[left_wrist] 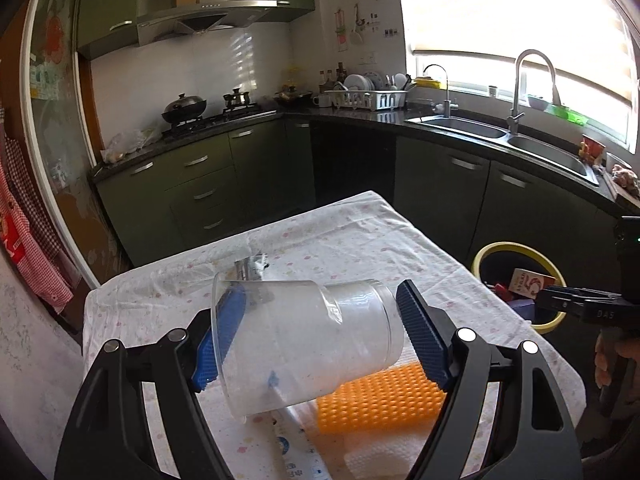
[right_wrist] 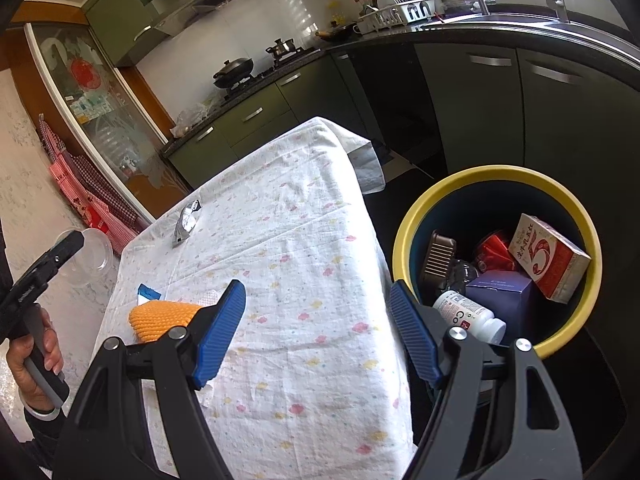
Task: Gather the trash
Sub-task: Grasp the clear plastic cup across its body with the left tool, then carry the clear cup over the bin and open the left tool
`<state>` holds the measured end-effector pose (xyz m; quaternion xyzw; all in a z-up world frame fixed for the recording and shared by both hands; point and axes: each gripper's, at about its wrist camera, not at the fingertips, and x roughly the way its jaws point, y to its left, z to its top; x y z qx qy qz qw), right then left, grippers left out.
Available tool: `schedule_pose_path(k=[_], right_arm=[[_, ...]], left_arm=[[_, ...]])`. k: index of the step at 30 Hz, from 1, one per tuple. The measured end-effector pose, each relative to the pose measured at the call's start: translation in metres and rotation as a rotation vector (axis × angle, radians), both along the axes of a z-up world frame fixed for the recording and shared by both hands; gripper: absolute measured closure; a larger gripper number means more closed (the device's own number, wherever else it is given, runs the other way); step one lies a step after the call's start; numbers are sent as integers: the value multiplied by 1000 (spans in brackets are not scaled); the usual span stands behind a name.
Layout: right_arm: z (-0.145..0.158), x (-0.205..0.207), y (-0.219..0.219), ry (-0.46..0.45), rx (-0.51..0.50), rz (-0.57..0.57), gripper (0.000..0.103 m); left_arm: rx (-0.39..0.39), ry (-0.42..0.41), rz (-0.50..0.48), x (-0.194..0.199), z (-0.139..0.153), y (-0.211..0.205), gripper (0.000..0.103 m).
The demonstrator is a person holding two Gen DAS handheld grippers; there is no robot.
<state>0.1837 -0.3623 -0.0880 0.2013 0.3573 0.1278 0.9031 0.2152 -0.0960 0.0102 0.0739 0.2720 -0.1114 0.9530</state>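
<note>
Your left gripper [left_wrist: 316,334] has the clear plastic cup [left_wrist: 304,344] lying sideways between its spread fingers, left pad inside the rim, right pad just off the base. Lift before closing and it may slip onto the desk [left_wrist: 360,240]. Your right gripper [right_wrist: 316,332] fingers are spread, empty, beside the bin [right_wrist: 408,236].

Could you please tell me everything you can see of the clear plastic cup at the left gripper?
The clear plastic cup is see-through, thin-walled and empty, its narrower half looking frosted. It lies tilted on its side between the left gripper's blue pads, wide rim toward the left pad, base toward the right one, raised above the cloth-covered table. Whether the pads press on it cannot be told. The right wrist view shows its round rim.
</note>
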Motion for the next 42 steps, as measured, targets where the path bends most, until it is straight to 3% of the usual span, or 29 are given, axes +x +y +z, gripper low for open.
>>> schedule_pose_path(k=[5,9,16,24,26,30,34,42], right_arm=[[5,-15,-26,-39,8,-55,32],[10,-34,-62,-69,-11,-147,32],[8,-67,-130,-76,-30,-320,31],[-11,-77,-169,-39,-3,-381,31],[-13,-77,-172,-34,3,-380,31],[-16,-78,-175,-31,10,-375,30],[-16,-78,-175,-33,15,-373,29],[-15,-70,-157,-27,10,-321,29]], left_arm=[[-1,14,-100,-3,13,-42,26],[26,45,-202,6,9,-99,26],[-1,153,-380,34,-26,-222,26],[14,278,-460,81,-73,-333,25],[17,283,-449,94,-81,-349,12],[12,266,-409,108,-87,-359,9],[-3,240,-398,97,-76,-342,5],[-47,189,-381,41,-41,-263,5]])
